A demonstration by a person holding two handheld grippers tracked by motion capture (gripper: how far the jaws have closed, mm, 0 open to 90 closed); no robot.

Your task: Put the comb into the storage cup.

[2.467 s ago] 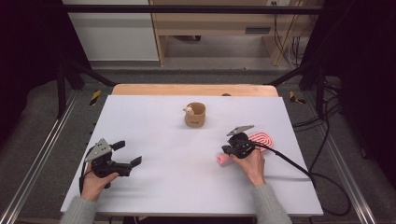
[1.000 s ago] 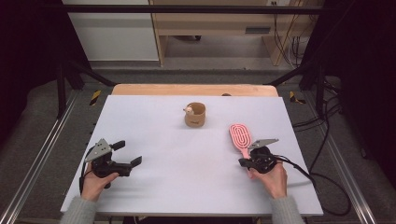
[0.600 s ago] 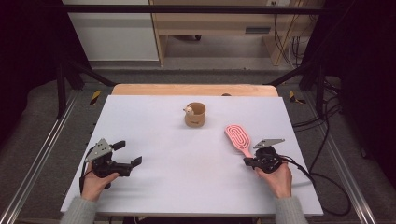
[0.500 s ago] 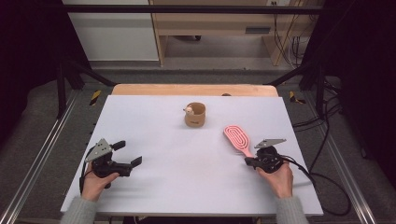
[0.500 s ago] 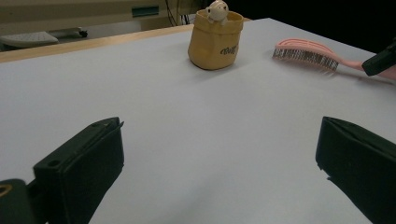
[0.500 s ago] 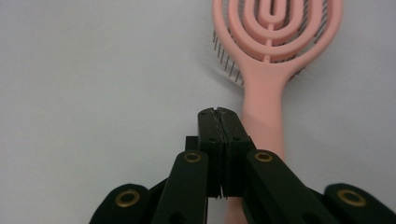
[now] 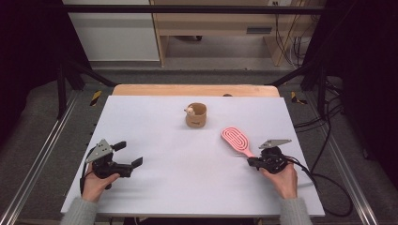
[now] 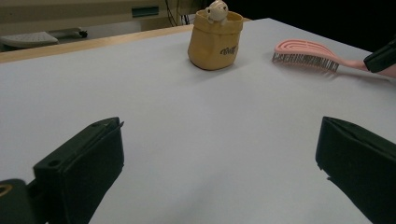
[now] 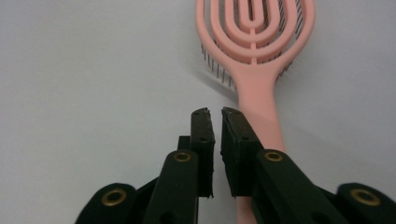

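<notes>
A pink hairbrush (image 7: 237,139) lies bristles down on the white table (image 7: 187,187), its handle running toward my right gripper (image 7: 252,162). In the right gripper view the jaws (image 9: 215,112) stand almost together with nothing between them, and the hairbrush (image 9: 254,37) handle passes beside and under the right-hand jaw. My left gripper (image 7: 129,153) rests at the front left, wide open over bare table (image 8: 219,163). In the left gripper view the hairbrush (image 8: 306,52) shows far right, with the other gripper (image 8: 380,56) at its handle.
A tan cup (image 7: 196,116) with a small pale figurine (image 7: 190,111) on its rim stands mid-table toward the back; the cup (image 8: 215,42) also faces the left gripper. A cable (image 7: 324,180) trails off the right edge. Wooden furniture stands beyond the far edge.
The right gripper has drawn back toward the near right. The brush has swung round, so its handle now points at that gripper and its head lies farther left. The left hand has not moved.
</notes>
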